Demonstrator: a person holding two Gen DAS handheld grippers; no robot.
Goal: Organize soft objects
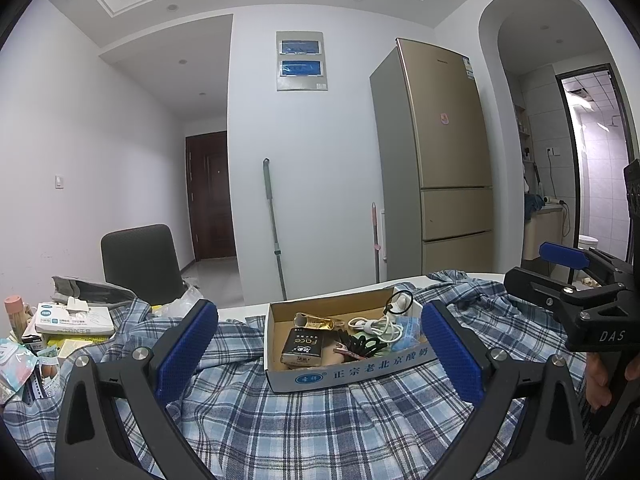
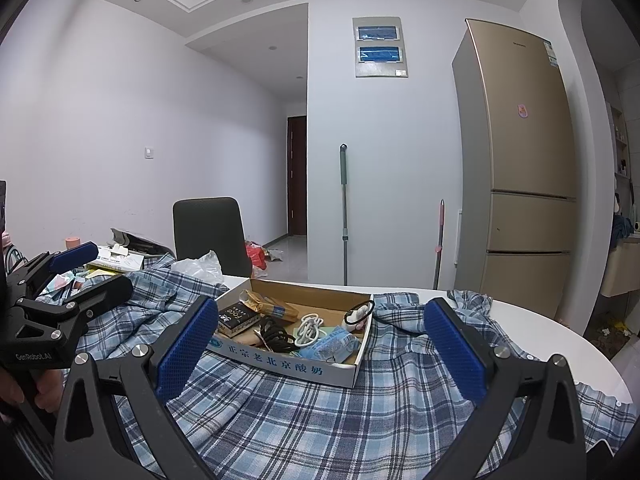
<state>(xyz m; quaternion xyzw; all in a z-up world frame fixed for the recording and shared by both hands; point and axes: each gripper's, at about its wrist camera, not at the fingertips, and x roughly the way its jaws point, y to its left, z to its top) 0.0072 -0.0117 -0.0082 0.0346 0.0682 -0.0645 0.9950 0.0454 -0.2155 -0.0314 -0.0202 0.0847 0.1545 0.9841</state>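
Note:
A blue and white plaid shirt [image 1: 320, 432] lies spread over the white table, also in the right wrist view [image 2: 328, 420]. A shallow cardboard box [image 1: 360, 374] sits on the shirt and holds a white cable, black hair ties, a tissue pack and small packets; it also shows in the right wrist view [image 2: 304, 366]. My left gripper [image 1: 320, 354] is open and empty, held above the shirt in front of the box. My right gripper [image 2: 320, 350] is open and empty, also above the shirt before the box. Each gripper shows at the other view's edge.
At the table's left are a tissue box [image 1: 72, 318], snack packets [image 1: 16, 360] and a plastic bag [image 2: 202, 266]. A dark chair [image 1: 140, 264] stands behind the table. A gold fridge [image 1: 440, 160] and two mop handles stand by the far wall.

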